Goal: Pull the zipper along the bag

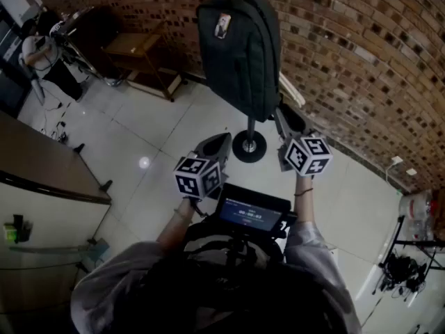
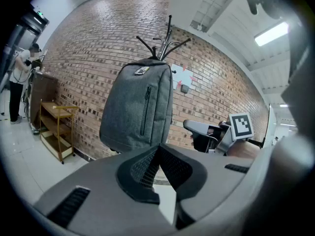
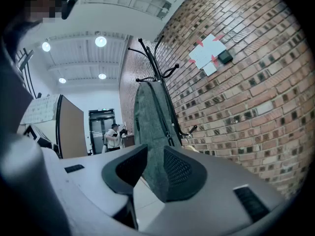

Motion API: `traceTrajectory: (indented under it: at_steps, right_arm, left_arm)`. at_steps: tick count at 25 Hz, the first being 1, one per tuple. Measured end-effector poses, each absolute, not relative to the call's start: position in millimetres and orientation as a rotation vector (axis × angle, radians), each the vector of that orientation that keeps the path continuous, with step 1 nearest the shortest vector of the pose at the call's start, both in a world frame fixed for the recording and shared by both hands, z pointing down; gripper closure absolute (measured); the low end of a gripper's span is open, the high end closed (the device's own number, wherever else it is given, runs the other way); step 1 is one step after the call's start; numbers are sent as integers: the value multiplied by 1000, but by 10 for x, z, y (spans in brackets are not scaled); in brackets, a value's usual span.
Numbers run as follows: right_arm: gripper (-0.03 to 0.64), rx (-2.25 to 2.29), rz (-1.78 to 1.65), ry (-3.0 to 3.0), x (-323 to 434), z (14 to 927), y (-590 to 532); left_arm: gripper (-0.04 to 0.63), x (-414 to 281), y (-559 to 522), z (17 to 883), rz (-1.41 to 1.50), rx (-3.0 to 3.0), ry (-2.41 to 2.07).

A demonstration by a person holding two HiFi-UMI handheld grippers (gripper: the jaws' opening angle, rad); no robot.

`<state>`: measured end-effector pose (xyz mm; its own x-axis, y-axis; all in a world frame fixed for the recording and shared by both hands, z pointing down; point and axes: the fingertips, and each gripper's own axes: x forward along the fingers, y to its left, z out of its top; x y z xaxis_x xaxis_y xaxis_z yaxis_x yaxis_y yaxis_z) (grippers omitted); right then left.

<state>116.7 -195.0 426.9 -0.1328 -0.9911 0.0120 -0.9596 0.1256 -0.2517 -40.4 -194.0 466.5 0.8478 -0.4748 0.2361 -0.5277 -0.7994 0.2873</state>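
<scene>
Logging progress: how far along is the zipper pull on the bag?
Nothing looks done: the bag hangs on the stand, its front zipper looks closed. In hand: nothing; left tool shut, right tool open, both short of the bag. Left: reach the zipper, grip, pull.

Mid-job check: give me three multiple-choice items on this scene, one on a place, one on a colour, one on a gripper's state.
1. Where is the backpack? A on the floor; B hanging from the coat stand; C on the wooden cart.
2. Its colour? A grey; B red; C yellow.
3. The right gripper is: A shut on the zipper; B open, empty; C shut on a strap.
Answers: B, it hangs off the stand's hooks; A, grey fabric; B, jaws apart, short of the backpack.
</scene>
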Motion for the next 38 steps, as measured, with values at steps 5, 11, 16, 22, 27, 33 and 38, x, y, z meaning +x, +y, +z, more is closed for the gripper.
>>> traceTrajectory:
  at_steps: [5,11,16,22,27,33,38]
  right_arm:
    - [518,-1990,-288,2305,1251,4317,-2260]
    - [491,-1849,-285,2496,1191,4324,-2481]
    - [488,-1599,-304,2602,1167,4302,-2461]
    - [546,-1657,-271,2724,1197,4243,-2500]
    - [574,-1742,-123,2742,1272,4190,-2431]
    - [575,-1664,-32,2782,1366,4126,-2363]
    - [586,-1613,172,2824,1458,4086,-2360]
  left_arm:
    - [594,-260,-2208,4614,201,2691,-722]
    - [594,-205,-2608,4590,168,2681,-704]
    - [594,-153,-2887,4657,153,2648,-711]
    - [594,72,-3039,4678,165,2611,-720]
    - [594,186,-2998,4666,132,2589,-799]
    - [594,187,-2820,4646,79,2512,-964]
    - [594,175,-2529,4662,57,2450,-1100]
